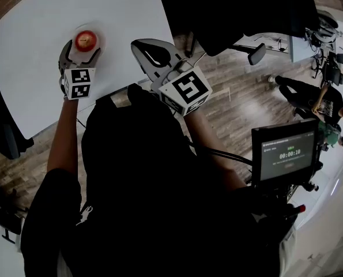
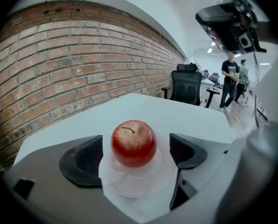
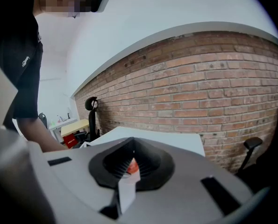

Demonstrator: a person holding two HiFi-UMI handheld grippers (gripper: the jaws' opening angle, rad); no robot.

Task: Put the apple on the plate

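Observation:
A red apple (image 1: 85, 39) (image 2: 134, 143) stands upright on a small pale plate (image 1: 97, 34) (image 2: 135, 186) on the white table (image 1: 38, 68). My left gripper (image 1: 80, 49) (image 2: 135, 154) is open around the apple. Its dark pads (image 2: 85, 160) stand on either side with a clear gap to the fruit, and neither touches it. My right gripper (image 1: 141, 48) (image 3: 131, 160) hovers just right of the plate near the table's edge, shut, with nothing in it. A sliver of red apple (image 3: 133, 166) shows through the slit between its jaws.
The table's right edge (image 1: 165, 27) runs close to the right gripper, with wooden floor beyond it. A brick wall (image 2: 73, 64) backs the table. A black office chair (image 2: 188, 85) and two standing people (image 2: 234, 80) are further off. A screen with a timer (image 1: 286, 154) sits by my right side.

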